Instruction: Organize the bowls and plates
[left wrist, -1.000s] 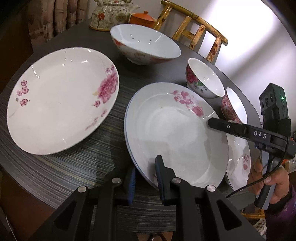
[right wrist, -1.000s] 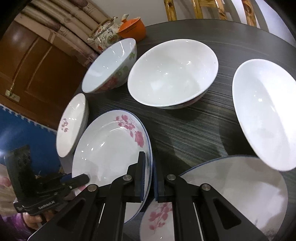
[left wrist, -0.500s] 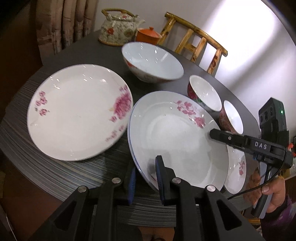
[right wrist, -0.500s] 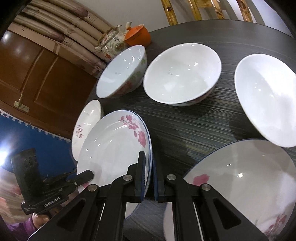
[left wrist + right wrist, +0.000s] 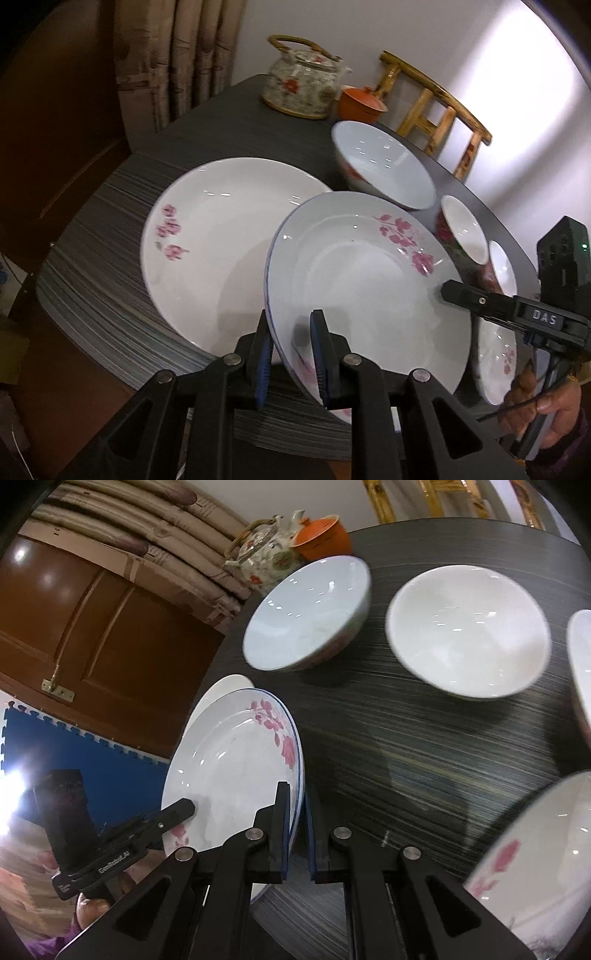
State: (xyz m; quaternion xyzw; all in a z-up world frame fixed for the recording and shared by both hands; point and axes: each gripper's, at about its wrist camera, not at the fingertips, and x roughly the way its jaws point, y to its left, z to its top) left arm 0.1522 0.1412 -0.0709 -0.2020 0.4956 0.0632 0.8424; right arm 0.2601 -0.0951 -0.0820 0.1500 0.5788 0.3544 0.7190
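Both grippers hold one blue-rimmed plate with pink flowers (image 5: 362, 280), lifted and tilted above the dark round table (image 5: 229, 122). My left gripper (image 5: 290, 354) is shut on its near rim. My right gripper (image 5: 297, 834) is shut on the opposite rim of that plate (image 5: 229, 775) and shows in the left wrist view (image 5: 448, 290). The held plate overlaps a larger white flowered plate (image 5: 214, 243) lying flat on the table below it. Another flowered plate (image 5: 535, 853) lies at the right wrist view's lower right.
A large bowl (image 5: 384, 166), two small red-flowered bowls (image 5: 465, 229) and a small plate (image 5: 495, 358) sit to the right. Two big bowls (image 5: 306, 613) (image 5: 469, 627) show ahead. A teapot (image 5: 301, 83), an orange pot (image 5: 362, 105) and a wooden chair (image 5: 439, 110) stand behind.
The held plate has been lifted and carried left; it now overlaps the large flowered plate, which was fully apart from it before. Both grippers stayed shut on its rims.
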